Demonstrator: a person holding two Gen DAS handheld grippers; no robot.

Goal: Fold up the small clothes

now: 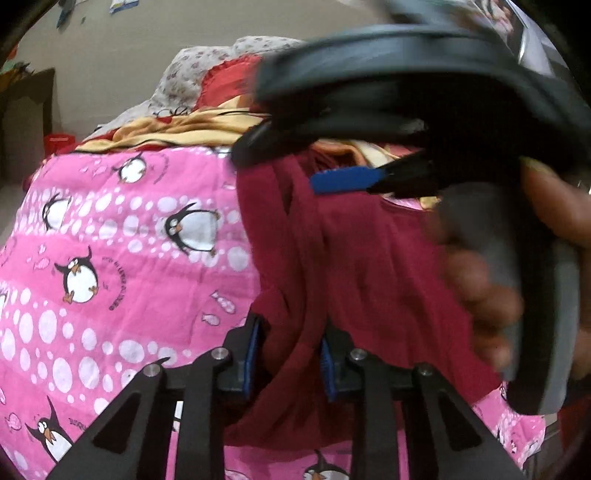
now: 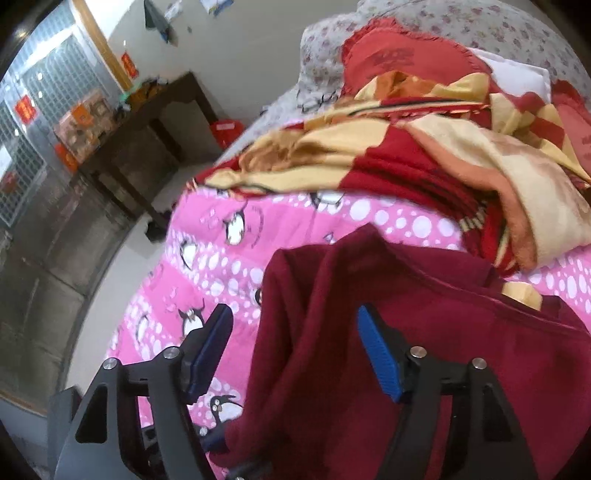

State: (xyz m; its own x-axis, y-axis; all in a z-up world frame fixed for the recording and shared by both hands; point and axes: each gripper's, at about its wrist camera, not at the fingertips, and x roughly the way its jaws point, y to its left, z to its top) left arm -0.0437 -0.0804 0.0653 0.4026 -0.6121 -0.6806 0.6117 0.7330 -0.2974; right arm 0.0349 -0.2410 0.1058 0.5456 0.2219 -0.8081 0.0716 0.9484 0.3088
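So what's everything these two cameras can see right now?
Dark maroon knit garment: one, lying on the pink sheet.
Pink penguin-print bedsheet: one, covering the bed.
Red and yellow blanket: one, bunched behind the garment.
Grey floral cloth: one, at the far end of the bed.
Dark wooden table: one, by the wall.
Red plastic bin: one, on the floor.
Left gripper: black, blue pads, closed on the garment.
Right gripper: black, blue pads, open over the garment.
Hand: one, holding the right gripper.
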